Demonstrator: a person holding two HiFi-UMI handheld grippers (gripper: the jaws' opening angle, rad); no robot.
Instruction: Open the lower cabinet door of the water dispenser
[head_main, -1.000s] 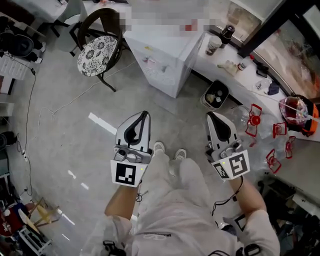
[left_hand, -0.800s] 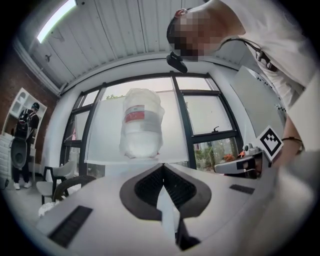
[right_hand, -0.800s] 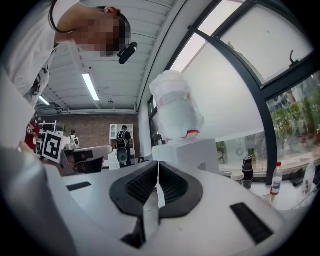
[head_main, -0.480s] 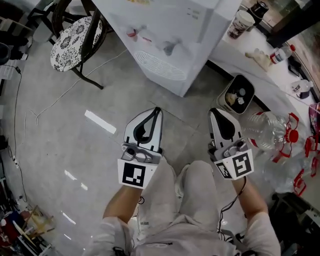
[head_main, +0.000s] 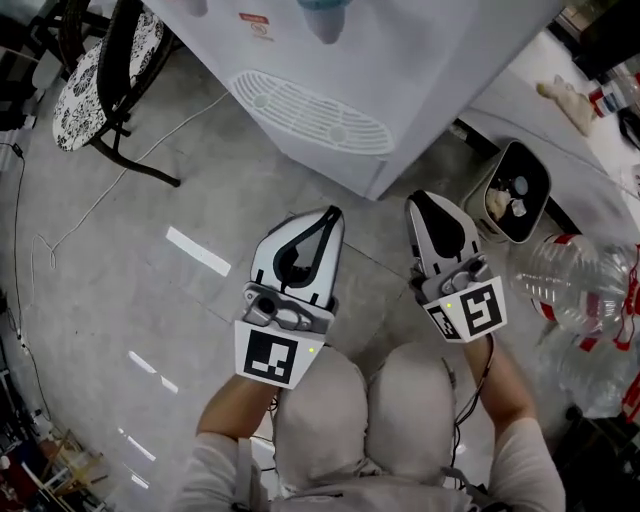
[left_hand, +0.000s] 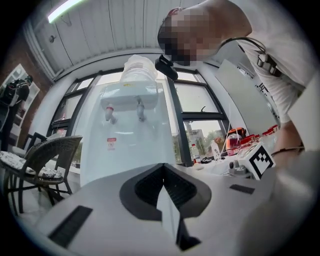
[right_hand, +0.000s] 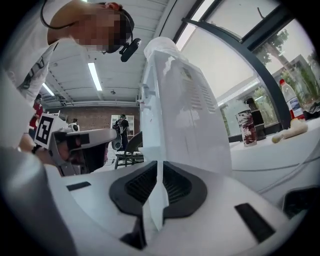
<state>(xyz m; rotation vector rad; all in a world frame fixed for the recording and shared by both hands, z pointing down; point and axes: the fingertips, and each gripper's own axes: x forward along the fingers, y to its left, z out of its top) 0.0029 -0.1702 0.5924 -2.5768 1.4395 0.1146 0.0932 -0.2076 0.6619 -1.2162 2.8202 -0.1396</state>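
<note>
The white water dispenser (head_main: 400, 70) fills the top of the head view, its oval drip grille (head_main: 310, 110) facing up; from above the lower cabinet door is hidden under it. In the left gripper view the dispenser (left_hand: 127, 135) stands straight ahead with two taps and a bottle on top, and its lower front is plain white. My left gripper (head_main: 334, 212) and right gripper (head_main: 413, 200) point at the dispenser's base, a short way off it. Both are shut with nothing between the jaws, as the left gripper view (left_hand: 162, 166) and right gripper view (right_hand: 159, 164) also show.
A black chair with a patterned cushion (head_main: 100, 70) stands left of the dispenser. A small bin (head_main: 515, 190) and large clear plastic bottles (head_main: 575, 280) lie on the right by a white counter (head_main: 560, 110). A cable (head_main: 60, 220) trails over the grey floor.
The view and both grippers have dropped and come closer to the dispenser, which now looms large at the top. My knees have bent beneath the grippers. Both grippers stay shut.
</note>
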